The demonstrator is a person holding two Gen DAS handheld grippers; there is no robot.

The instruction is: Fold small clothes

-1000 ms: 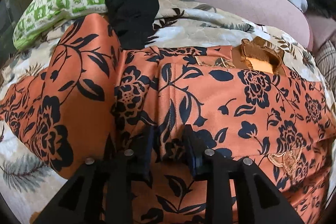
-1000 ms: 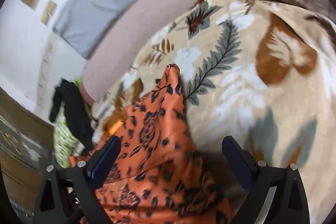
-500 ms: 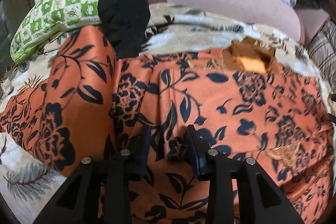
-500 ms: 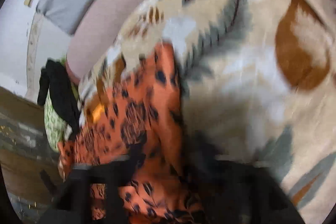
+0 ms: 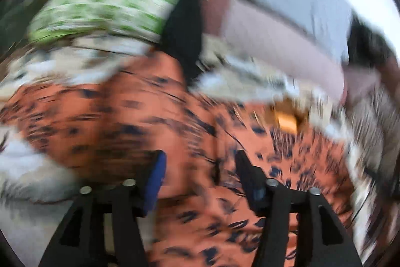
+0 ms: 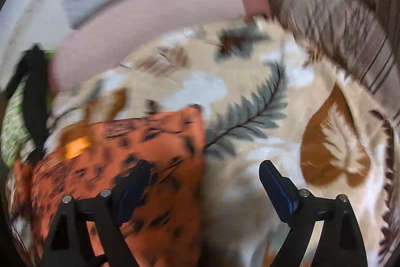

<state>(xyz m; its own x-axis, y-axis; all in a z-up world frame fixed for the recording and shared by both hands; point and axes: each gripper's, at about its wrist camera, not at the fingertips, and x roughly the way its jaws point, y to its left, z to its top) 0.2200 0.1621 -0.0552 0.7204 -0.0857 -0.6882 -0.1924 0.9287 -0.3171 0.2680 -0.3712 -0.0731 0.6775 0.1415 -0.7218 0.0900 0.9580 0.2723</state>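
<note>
Where garment (image 6: 140,154) ends, blanket (image 6: 250,91) spreads.

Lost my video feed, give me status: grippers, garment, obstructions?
Left hand-held gripper open. Right hand-held gripper open. Orange floral garment flat on leaf-print blanket. Nothing blocking it; views blurred.

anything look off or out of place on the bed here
One thing: a black garment lies draped over the green patterned pillow, unfolded. The orange floral garment lies on the leaf-print blanket; both views are too blurred to judge its folds.
</note>
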